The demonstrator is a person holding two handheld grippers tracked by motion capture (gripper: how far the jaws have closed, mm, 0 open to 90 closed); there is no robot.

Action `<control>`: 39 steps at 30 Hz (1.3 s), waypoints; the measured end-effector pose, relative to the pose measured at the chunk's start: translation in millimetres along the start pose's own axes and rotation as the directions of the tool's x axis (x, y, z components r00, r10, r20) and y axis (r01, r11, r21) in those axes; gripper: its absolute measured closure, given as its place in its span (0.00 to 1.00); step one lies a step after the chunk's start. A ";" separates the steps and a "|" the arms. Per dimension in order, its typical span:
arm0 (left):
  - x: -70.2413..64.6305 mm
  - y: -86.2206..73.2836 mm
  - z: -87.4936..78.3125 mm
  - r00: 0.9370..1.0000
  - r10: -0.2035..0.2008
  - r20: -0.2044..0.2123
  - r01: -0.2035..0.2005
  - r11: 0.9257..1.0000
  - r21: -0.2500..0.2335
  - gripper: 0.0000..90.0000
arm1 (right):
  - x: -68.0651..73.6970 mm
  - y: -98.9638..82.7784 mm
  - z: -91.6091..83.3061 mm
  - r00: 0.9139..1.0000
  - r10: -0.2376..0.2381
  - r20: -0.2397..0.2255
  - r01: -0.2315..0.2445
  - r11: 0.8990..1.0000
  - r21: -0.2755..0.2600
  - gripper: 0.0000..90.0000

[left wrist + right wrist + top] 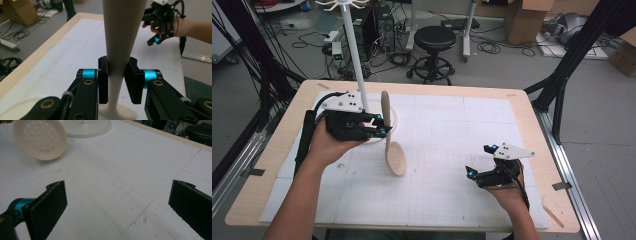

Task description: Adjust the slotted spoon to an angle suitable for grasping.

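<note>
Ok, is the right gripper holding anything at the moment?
No, the right gripper has its jaws wide apart with bare white mat between them.

So the cream slotted spoon hangs handle-up, perforated round head tilted low over the white desk, near the stand's base.

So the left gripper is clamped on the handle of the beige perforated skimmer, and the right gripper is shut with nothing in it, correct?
Not quite. The right gripper is open, not shut: the right gripper view shows its two black jaws standing wide apart over the white gridded mat, with nothing between them. The rest holds: the left gripper is clamped on the handle of the beige perforated skimmer.
</note>
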State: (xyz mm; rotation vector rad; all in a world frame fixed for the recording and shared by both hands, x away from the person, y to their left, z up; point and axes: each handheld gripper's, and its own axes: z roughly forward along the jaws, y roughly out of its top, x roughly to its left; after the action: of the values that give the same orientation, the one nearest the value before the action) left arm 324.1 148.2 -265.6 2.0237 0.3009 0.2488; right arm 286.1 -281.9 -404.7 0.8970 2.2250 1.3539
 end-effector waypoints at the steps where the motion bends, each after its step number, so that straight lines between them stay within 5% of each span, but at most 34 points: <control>1: -0.1 1.2 0.0 1.000 0.007 0.000 -0.007 1.000 0.002 0.82 | -0.1 0.2 0.0 1.000 0.003 -0.002 -0.003 1.000 -0.001 0.01; 39: -0.3 0.1 2.4 0.997 0.021 0.067 -0.017 0.998 -0.067 0.82 | -3.2 9.1 -6.3 0.998 0.042 -0.035 -0.045 0.996 -0.073 0.01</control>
State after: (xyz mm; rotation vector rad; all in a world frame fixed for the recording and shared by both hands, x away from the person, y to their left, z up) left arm 324.6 146.1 -266.6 1.9654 0.2280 0.1987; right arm 287.4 -285.2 -393.7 0.9081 2.1766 1.4713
